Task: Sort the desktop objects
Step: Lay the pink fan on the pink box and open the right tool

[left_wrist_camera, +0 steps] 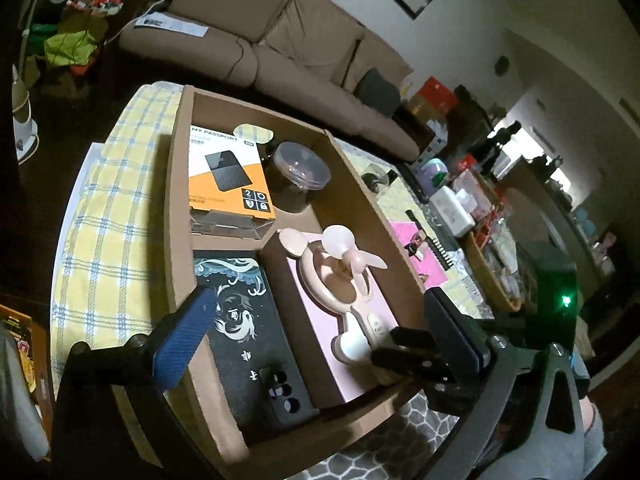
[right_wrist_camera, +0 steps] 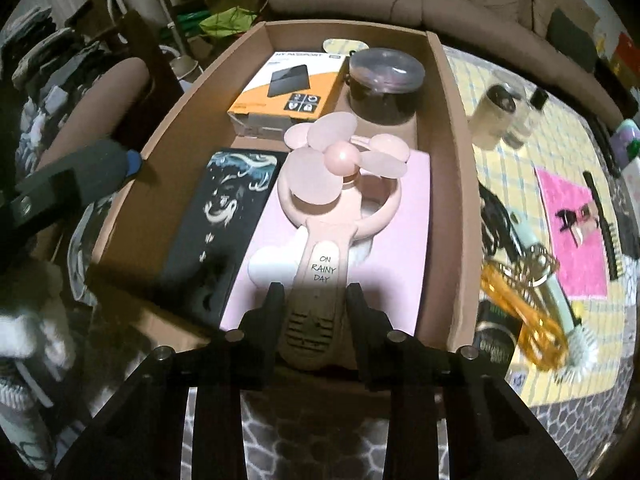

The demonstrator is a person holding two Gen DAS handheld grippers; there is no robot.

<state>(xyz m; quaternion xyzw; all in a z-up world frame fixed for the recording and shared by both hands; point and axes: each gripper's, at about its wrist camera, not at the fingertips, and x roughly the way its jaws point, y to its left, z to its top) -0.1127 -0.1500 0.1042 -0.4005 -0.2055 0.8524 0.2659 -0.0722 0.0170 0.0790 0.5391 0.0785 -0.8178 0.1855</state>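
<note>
Right tongs [right_wrist_camera: 314, 300] gripping 1 pink fan [right_wrist_camera: 332, 200], left tongs [left_wrist_camera: 316, 320] wide, 1 cardboard box [right_wrist_camera: 452, 160].

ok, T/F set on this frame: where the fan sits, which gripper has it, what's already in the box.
1. The right gripper is closed on the pink fan by its handle. True.
2. The fan lies on the yellow tablecloth. False: it is over the pink box inside the cardboard box.
3. The left gripper holds the black patterned box. False: it is open and holds nothing.
4. The orange hard-drive box and dark jar sit side by side at the far end. True.
</note>
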